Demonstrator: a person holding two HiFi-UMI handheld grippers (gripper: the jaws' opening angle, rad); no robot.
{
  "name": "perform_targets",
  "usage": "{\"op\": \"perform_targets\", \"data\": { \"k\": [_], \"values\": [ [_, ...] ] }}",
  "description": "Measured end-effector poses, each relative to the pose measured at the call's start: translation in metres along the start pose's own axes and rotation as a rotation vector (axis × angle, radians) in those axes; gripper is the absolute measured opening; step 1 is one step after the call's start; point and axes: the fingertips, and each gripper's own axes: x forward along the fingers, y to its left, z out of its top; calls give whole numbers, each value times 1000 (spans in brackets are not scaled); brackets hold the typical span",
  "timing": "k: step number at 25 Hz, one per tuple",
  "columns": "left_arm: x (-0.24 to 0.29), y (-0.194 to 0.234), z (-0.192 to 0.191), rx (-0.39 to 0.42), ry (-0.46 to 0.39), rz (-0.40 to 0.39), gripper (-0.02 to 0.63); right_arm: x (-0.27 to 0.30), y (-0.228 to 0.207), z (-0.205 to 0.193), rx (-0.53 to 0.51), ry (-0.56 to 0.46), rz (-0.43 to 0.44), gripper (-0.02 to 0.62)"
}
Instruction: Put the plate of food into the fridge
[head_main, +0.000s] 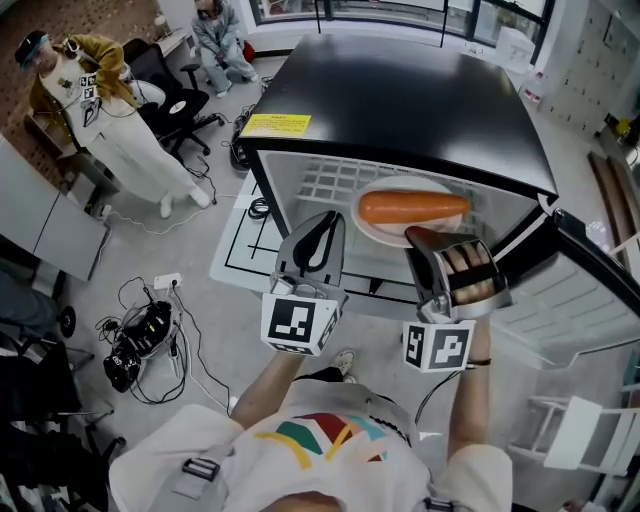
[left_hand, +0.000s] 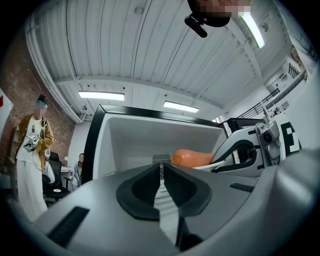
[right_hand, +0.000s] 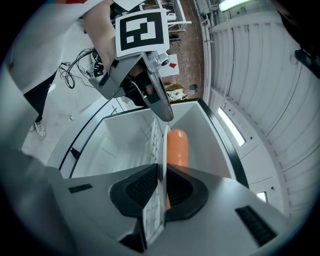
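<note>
The small black fridge (head_main: 400, 100) stands open, its white inside (right_hand: 110, 145) and wire shelf (head_main: 330, 180) showing. My right gripper (head_main: 428, 240) is shut on the near rim of a white plate (head_main: 372, 232), which it holds at the fridge's opening above the shelf. One long orange piece of food (head_main: 413, 206) lies on the plate. In the right gripper view the pads (right_hand: 142, 185) clamp the plate's edge (right_hand: 163, 145), with the food (right_hand: 177, 147) beyond. My left gripper (head_main: 322, 235) hovers just left of the plate, shut and empty (left_hand: 161, 172).
The fridge door (head_main: 590, 290) hangs open at the right, with its door racks below. A yellow label (head_main: 275, 124) sits on the fridge's front left edge. A standing person (head_main: 90, 90) and a seated person (head_main: 220, 35) are at the far left. Cables and gear (head_main: 145, 335) lie on the floor.
</note>
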Motion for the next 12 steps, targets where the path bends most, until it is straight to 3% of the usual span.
{"op": "perform_targets", "data": {
  "k": [12],
  "values": [
    [34,18,-25,-23,33,-25,29,49,3,-20,13,38,54,38]
  ]
}}
